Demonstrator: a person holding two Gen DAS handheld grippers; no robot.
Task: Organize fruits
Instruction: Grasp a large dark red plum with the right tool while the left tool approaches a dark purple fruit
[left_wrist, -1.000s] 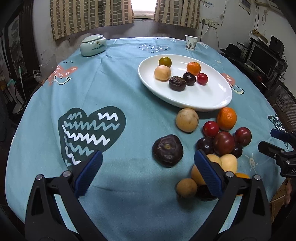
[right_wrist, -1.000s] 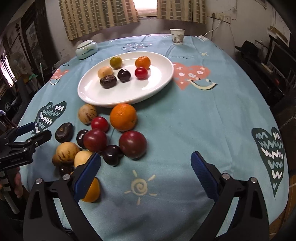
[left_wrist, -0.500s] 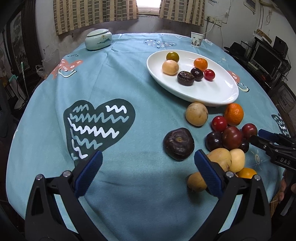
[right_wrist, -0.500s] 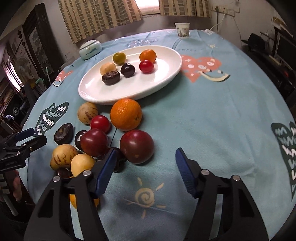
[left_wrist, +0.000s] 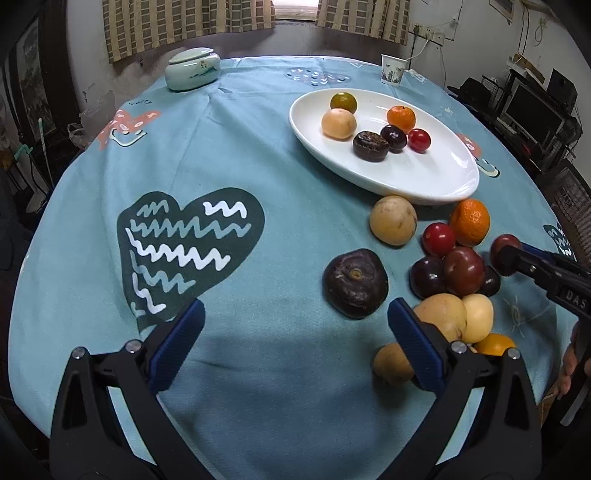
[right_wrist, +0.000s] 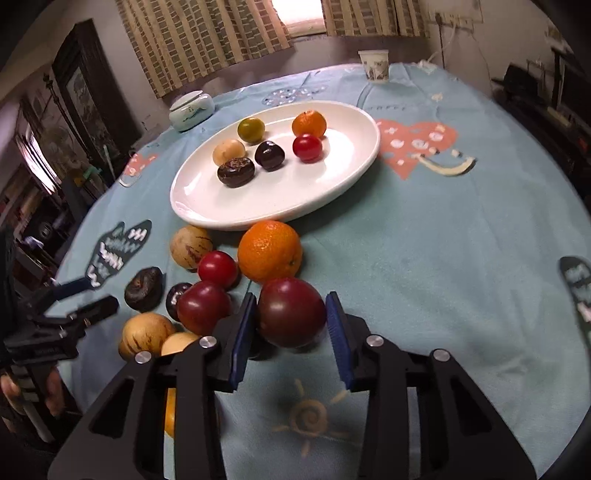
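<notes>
At the far left of the blue tablecloth (left_wrist: 258, 155) sits a pale lidded ceramic jar (left_wrist: 192, 69), with a dark heart print (left_wrist: 184, 243) nearer in. The left gripper (left_wrist: 295, 332) hovers low over bare cloth, its blue pads spread wide and holding nothing. Just ahead of its right finger lies a dark wrinkled fruit (left_wrist: 355, 282). Farther back, the white oval plate (right_wrist: 332, 192) carries six fruits: a green one, a tan one, a wrinkled dark one, a small dark plum, a small orange and a red one. Loose fruit is heaped on the cloth just in front of the plate: a tan speckled fruit (right_wrist: 191, 246), a red cherry-like fruit (right_wrist: 217, 268), an orange (right_wrist: 269, 251), dark plums and yellow ones. The right gripper (right_wrist: 291, 325) straddles a large dark red plum (right_wrist: 291, 317) at the right edge of the heap; its jaws are closing, the left pad seemingly against the skin, though contact on the right is hard to judge. A paper cup (right_wrist: 373, 66) stands at the far right edge.
</notes>
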